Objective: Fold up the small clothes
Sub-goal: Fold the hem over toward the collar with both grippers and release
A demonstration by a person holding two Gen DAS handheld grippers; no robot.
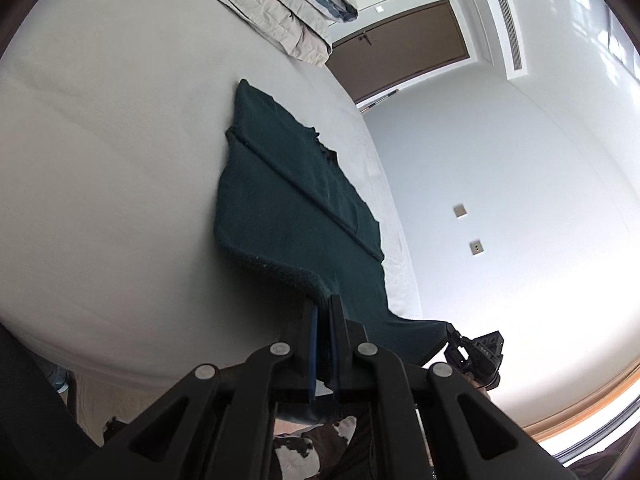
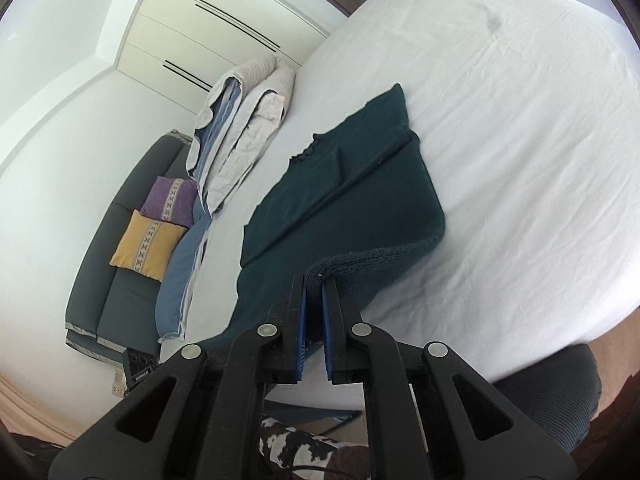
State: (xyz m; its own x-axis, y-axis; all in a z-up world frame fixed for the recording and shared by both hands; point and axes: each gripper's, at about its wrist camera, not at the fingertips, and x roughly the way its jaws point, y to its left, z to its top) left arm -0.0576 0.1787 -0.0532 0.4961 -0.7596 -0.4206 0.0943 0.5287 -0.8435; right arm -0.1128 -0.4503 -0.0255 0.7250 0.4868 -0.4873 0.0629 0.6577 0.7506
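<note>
- While it grips one near corner of the dark green garment (image 1: 296,200), the left claw (image 1: 325,312) has its blue-padded jaws pressed together, with the ribbed hem edge pinched between them.
- From that pinch, the garment runs forward and away from the left claw, lying mostly flat on the white bed (image 1: 120,160), with a long fold seam down its middle.
- At the lower right of the left wrist view, the right claw (image 1: 460,340) shows as a small black shape touching the other near corner of the same hem.
- Between the two claws, the near edge of the garment hangs lifted off the sheet.
- Seen from its own camera, the right claw (image 2: 314,284) is also fully closed, its blue pads clamped on the thick ribbed hem.
- Ahead of the right claw, the garment (image 2: 340,184) stretches up and to the left across the bed (image 2: 520,140), its far end resting flat.
- Beyond the garment lies a folded beige and blue quilt (image 2: 244,128), apart from it, at the bed's far edge.
- Left of the bed stands a dark sofa (image 2: 120,272) with a purple cushion (image 2: 170,200) and a yellow cushion (image 2: 148,244).
</note>
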